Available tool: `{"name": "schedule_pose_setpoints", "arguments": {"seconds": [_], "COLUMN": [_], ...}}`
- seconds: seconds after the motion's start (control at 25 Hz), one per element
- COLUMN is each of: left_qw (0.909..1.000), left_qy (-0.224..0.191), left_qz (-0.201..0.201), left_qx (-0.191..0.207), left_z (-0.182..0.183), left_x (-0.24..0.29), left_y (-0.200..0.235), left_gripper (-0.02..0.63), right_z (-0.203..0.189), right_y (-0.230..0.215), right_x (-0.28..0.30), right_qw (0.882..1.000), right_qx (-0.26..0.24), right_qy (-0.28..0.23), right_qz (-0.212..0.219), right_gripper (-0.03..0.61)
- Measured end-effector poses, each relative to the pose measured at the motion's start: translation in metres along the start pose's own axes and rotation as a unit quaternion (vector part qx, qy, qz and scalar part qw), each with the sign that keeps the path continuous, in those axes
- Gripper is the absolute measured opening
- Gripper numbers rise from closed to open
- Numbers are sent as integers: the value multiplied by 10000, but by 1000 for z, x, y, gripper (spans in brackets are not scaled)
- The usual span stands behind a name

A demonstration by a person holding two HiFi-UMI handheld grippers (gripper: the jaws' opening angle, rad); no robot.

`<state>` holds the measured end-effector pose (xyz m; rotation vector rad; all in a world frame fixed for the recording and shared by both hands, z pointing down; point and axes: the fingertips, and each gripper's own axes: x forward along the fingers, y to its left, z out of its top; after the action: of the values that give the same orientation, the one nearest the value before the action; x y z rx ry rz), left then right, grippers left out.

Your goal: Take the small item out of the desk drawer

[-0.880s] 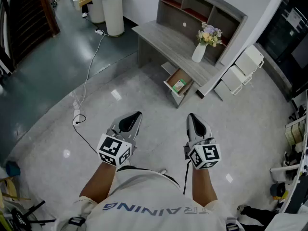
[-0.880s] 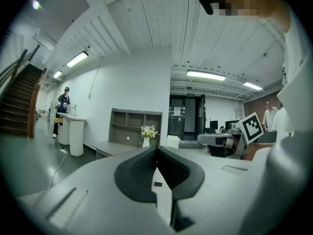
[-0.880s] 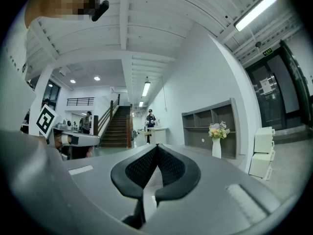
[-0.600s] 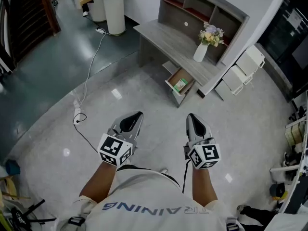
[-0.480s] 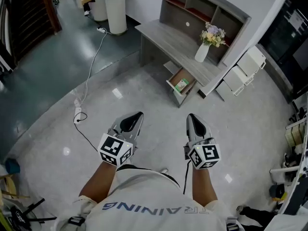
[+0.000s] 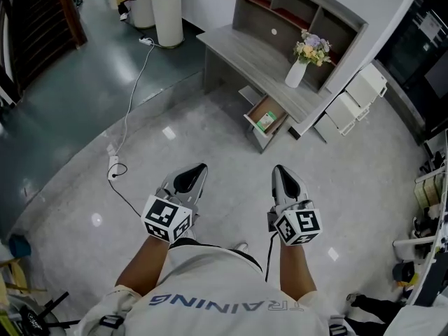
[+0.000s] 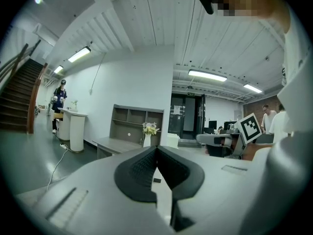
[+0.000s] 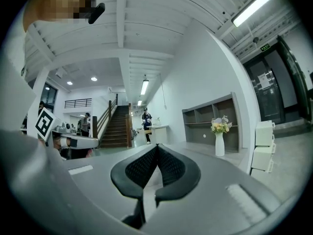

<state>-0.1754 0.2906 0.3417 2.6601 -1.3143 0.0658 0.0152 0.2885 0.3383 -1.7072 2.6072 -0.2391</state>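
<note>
A grey desk (image 6: 248, 58) with a shelf unit stands ahead across the floor. Its low drawer (image 6: 256, 133) hangs open, and a small green-and-white item (image 6: 264, 122) lies inside. A white vase of flowers (image 6: 295, 72) stands on the desktop and shows as the vase (image 8: 219, 143) in the right gripper view. My left gripper (image 6: 198, 169) and right gripper (image 6: 279, 170) are held side by side in front of the person's body, well short of the drawer. Both are shut with nothing between their jaws.
A white power strip and cable (image 6: 112, 165) lie on the floor to the left. White boxes (image 6: 350, 103) stand right of the desk. A white round counter (image 6: 166, 9) is at the back left. A staircase (image 8: 113, 126) and people show in the distance.
The desk and drawer have shifted slightly up and to the right in the head view. Both grippers hold the same place and stay shut.
</note>
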Motion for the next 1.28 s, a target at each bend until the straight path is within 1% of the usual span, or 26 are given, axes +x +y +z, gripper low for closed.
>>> {"name": "schedule_pose_setpoints", "arguments": {"seconds": [0.28, 0.48, 0.64, 0.8, 0.96, 1.12, 1.28], "left_qw": [9991, 9984, 9980, 9978, 9983, 9985, 9990], "left_qy": [-51, 15, 54, 23, 28, 91, 137], "left_qz": [-410, -567, -592, -558, -467, -277, -289], "left_qx": [-33, -79, -236, -346, -352, -454, -324], "left_z": [-1, -5, -14, -13, -19, -17, -7], "left_x": [0, -5, -7, 6, 21, 43, 83], "left_y": [28, 64, 84, 102, 121, 149, 162], "left_gripper": [-2, -2, -2, -2, -2, -2, -2], "right_z": [-6, -18, -27, -25, -34, -31, -24], "right_y": [10, 36, 48, 43, 36, 26, 3], "right_x": [5, 20, 31, 50, 81, 121, 153], "right_qw": [9985, 9972, 9966, 9962, 9966, 9977, 9980], "right_qx": [-33, 14, -32, -79, -108, -103, -128], "right_qy": [46, 103, 291, 388, 476, 459, 455], "right_qz": [-546, -742, -772, -774, -663, -496, -424], "right_gripper": [15, 15, 15, 15, 15, 15, 15]}}
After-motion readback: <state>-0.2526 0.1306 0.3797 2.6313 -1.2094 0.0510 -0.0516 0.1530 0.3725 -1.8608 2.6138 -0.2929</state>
